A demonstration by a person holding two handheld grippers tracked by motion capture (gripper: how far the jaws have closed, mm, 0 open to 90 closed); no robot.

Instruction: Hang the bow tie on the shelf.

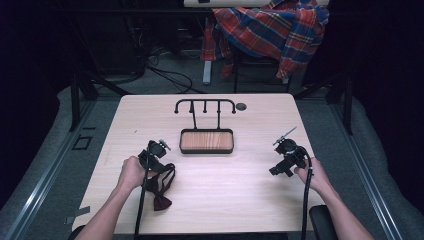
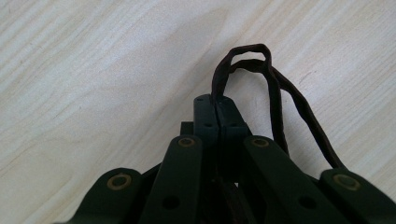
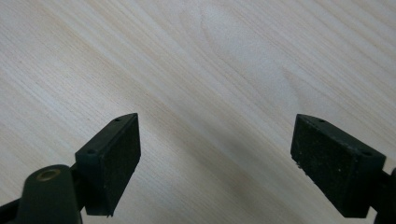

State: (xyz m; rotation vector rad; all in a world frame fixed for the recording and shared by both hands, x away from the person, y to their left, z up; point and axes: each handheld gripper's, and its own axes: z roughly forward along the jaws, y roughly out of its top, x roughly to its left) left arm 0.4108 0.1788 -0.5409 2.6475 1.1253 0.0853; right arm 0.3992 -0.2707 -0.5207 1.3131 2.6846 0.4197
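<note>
left gripper [image 2: 217, 116] fingers pinched bow tie [image 1: 161, 187] strap | right gripper [image 3: 217, 163] gaped empty | advice: lift slowly toward stand [image 1: 205, 106] at 12 o'clock

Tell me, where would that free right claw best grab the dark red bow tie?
Probably the strap loop, coming from the right. The left gripper is shut on the strap's near end, and the loop stands open on the table beside it, thin enough to pinch. The bow tie's knot lies flat, harder to get under. The right gripper is open over bare wood.
</note>
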